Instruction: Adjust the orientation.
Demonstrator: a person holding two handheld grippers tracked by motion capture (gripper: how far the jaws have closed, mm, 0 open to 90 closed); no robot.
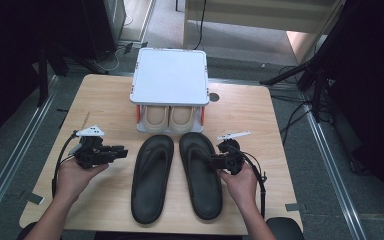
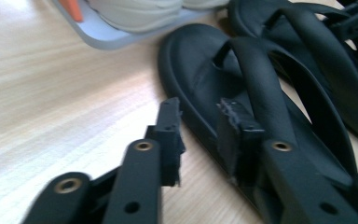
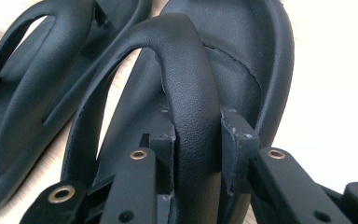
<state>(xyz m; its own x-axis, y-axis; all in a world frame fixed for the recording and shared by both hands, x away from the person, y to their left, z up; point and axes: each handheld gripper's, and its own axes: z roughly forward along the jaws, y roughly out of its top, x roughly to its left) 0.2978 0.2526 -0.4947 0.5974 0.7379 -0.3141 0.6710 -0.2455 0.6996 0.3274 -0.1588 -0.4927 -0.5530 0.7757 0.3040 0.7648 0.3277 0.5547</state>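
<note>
Two black flip-flops lie side by side, toes away from the person, at the near middle of the wooden surface (image 1: pixel 105 95), and each hand has come in beside one. The right gripper (image 1: pixel 215 161) is already committed: in the right gripper view its fingers (image 3: pixel 165 140) press on both sides of the strap of the right flip-flop (image 1: pixel 200 175), so that sandal looks held, though it rests flat on the surface. The left gripper (image 1: pixel 121 153) lags a step: its fingers (image 2: pixel 170 135) stand partly apart with nothing between them, one over bare wood, the other just over the outer edge of the left flip-flop (image 1: pixel 152 177), apparently not yet touching its strap. I judge this the grasping step of picking up the pair. The next move calls for the left hand to slide in toward the strap, straddle it and close, so both sandals can rise together. Farther off, just beyond the toes, stands a small shoe rack (image 1: pixel 169 75) with a white top and orange posts; a pale pair of shoes (image 1: pixel 169 116) already fills its lower shelf. If the sandals are bound there, that occupied shelf stands in the way, leaving the top free, and the toes nearly touch the rack's base.
</note>
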